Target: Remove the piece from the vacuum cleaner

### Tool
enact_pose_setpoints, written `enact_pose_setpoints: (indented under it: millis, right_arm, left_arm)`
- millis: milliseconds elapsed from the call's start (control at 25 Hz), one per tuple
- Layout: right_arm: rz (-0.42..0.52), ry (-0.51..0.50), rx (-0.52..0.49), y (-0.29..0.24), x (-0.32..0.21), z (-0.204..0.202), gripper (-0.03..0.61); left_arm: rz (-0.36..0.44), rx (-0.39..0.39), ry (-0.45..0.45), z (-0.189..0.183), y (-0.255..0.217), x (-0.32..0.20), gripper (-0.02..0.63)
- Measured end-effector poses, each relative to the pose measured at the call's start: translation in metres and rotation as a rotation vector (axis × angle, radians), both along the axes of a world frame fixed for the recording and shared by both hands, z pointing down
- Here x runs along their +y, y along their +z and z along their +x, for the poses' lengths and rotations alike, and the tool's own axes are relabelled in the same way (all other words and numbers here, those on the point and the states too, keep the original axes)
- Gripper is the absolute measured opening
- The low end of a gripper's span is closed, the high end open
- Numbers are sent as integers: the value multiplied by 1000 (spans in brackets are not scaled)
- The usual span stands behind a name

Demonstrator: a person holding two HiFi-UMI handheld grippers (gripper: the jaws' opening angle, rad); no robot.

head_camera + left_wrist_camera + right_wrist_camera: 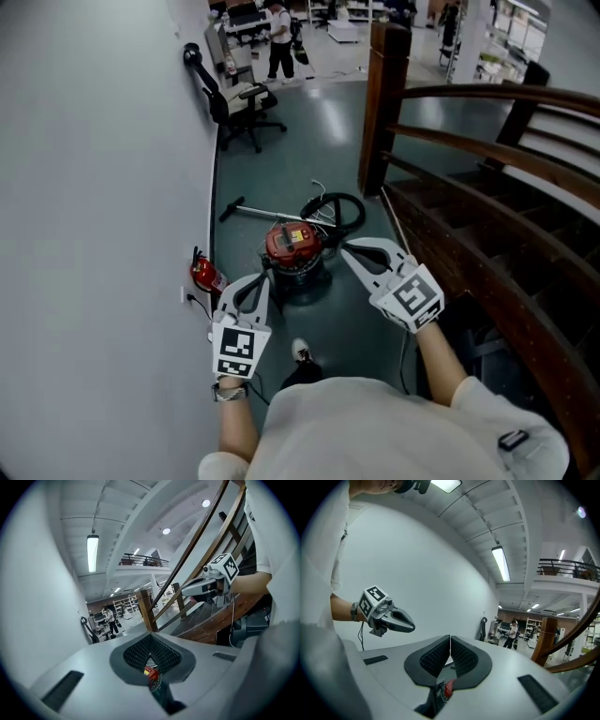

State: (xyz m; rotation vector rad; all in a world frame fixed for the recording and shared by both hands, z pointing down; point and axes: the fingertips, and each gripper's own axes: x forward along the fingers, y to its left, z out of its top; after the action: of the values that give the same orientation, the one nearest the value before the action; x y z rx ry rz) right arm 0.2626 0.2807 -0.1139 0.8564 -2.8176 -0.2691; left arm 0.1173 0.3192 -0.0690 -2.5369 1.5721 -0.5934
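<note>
Green floor (pixel 319 112), white wall (pixel 94 187), vacuum cleaner (pixel 293 247), staircase (pixel 487 217)

A red-topped vacuum cleaner (pixel 292 246) stands upright; its black hose (pixel 339 195) loops at one o'clock, and its wand (pixel 267 213) lies at eleven.

Red-lidded round vacuum cleaner (pixel 292 246): lower left side behind the grey left gripper (pixel 263 278); in both gripper views only a red sliver shows below the closed pads
Black coiled hose (pixel 342 208): its join to the canister too small to tell
Distant person in white top (pixel 278 37): tiny, no detail
Dark wooden staircase (pixel 487 234): runs off the right edge
</note>
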Motion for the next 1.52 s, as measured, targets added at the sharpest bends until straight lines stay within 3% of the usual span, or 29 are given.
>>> enact_pose_setpoints:
  millis: [200, 520, 840, 1320, 1520]
  right_arm:
    - [-34, 31, -13, 0, -40, -25, 31]
    - [-91, -5, 39, 23, -71, -65, 31]
    - [-112, 14, 58, 31, -97, -83, 31]
    - [-122, -5, 96, 44, -126, -121, 31]
    - [-150, 11, 97, 52, -135, -129, 31]
  left_arm:
    - [-5, 1, 0, -26, -1, -41, -1]
    - [-25, 33, -37, -71, 6, -86, -2]
    - [-17, 60, -35, -97, 8, -114, -1]
    - [-36, 105, -123, -145, 22, -155, -2]
    - [-49, 115, -119, -156, 30, -162, -2]
